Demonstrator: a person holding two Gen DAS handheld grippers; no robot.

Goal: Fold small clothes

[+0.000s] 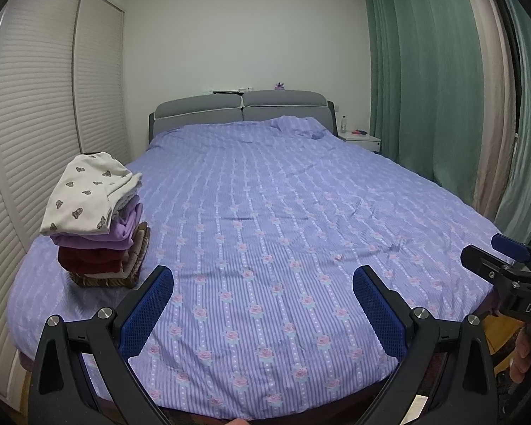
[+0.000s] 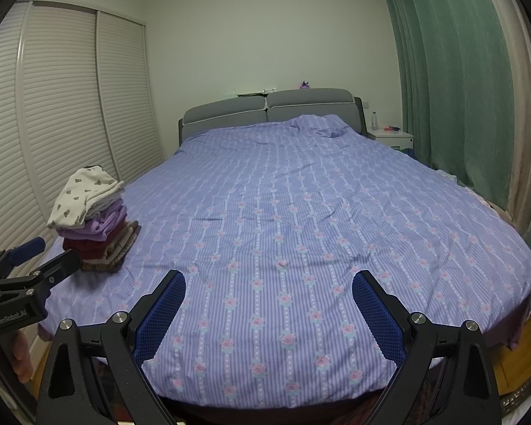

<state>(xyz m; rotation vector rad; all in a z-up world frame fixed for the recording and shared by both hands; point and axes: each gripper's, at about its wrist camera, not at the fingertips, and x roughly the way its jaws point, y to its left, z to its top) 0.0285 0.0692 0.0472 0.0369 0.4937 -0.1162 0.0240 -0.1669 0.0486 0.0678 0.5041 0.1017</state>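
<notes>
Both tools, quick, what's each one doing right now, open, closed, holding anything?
Left tool: open, holding nothing, over the bedspread.
Right tool: open, holding nothing, also over the bedspread.

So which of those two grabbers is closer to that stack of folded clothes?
The left gripper. The stack of folded clothes lies just ahead of it, to its left. The right gripper hovers farther right, over bare bedspread. Both are open.
</notes>
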